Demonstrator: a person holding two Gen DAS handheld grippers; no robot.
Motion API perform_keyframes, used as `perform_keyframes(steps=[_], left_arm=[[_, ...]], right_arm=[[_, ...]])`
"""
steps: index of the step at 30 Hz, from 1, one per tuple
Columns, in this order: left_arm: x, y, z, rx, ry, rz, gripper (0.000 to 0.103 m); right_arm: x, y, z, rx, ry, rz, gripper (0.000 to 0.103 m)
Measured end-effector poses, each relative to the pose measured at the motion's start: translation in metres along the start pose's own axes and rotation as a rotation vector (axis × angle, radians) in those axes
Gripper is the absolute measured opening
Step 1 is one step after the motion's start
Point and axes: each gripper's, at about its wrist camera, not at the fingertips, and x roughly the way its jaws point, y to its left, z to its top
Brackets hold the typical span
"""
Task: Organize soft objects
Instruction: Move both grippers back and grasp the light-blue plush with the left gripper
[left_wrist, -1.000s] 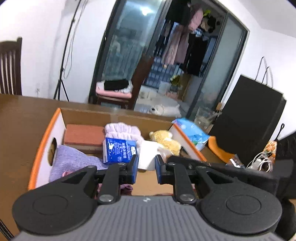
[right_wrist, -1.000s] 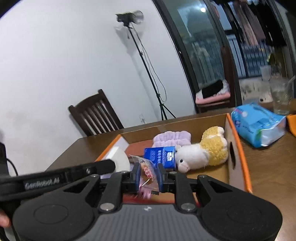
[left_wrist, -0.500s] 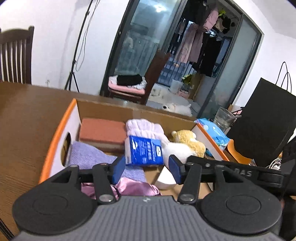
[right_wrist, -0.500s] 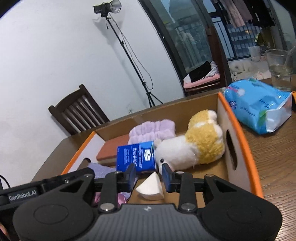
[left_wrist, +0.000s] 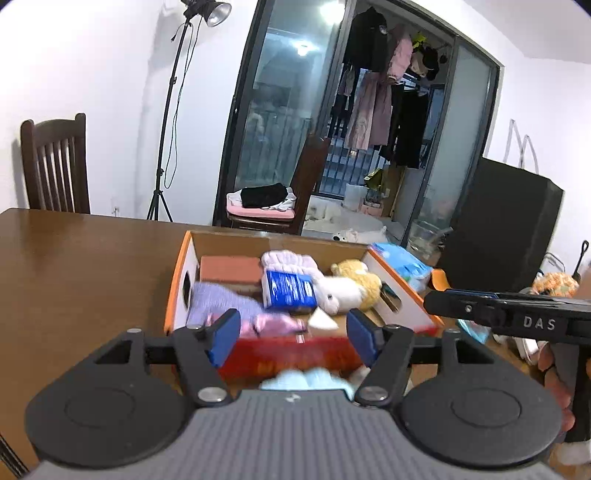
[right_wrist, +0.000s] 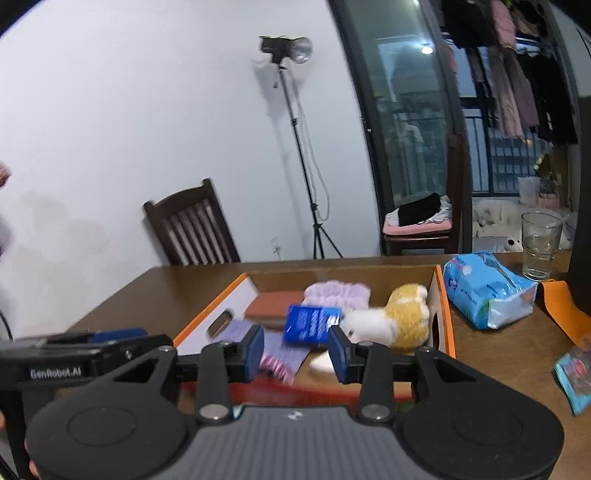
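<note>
**Sorting box, part-filled; both grippers empty above its near wall**

- Cardboard box (left_wrist: 177, 291): orange-edged, on the wooden table (left_wrist: 74, 258). From the left wrist view it sits at 12 o'clock, just beyond the fingertips.
- Contents, by the box's own clock face: brick-red pad (left_wrist: 229, 267) at 11; lilac headband (left_wrist: 288, 258) at 12; blue tissue packet (left_wrist: 290, 290) centre, leaning on the headband; plush toy (left_wrist: 347, 288) at 2, touching the packet; purple knit cloth (left_wrist: 218, 302) at 9; pink satin piece (left_wrist: 269, 325) at 7; white wedge sponge (left_wrist: 321, 321) at 5.
- Left gripper (left_wrist: 293, 336): fingers released, wide apart, grasping nothing.
- Right gripper (right_wrist: 295, 349): fingers spread, nothing between them.
- Still outside: blue tissue pack (right_wrist: 487, 291) on the table at 2 o'clock of the right gripper, beside a drinking glass (right_wrist: 541, 245); small teal packet (right_wrist: 574, 373) at 3 o'clock.
- Handling note: likely next is a fetch of the outside tissue pack. Advise approaching with the right gripper, jaws wide, pinching across the pack's narrow side, keeping clear of the glass, then lowering it into bare floor near 4 o'clock.
</note>
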Motion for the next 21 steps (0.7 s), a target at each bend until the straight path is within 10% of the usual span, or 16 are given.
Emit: perform_keyframes(steps=[12, 21], left_arm=[[-0.071, -0.009, -0.086, -0.057, 0.055, 0.012, 0.072], [-0.052, 0.01, -0.084, -0.108, 0.078, 0.033, 0.071]], right_arm=[[-0.068, 0.04, -0.105, 0.025, 0.102, 0.049, 0.043], [-0.04, 0.037, -0.121, 0.129, 0.156, 0.087, 0.043]])
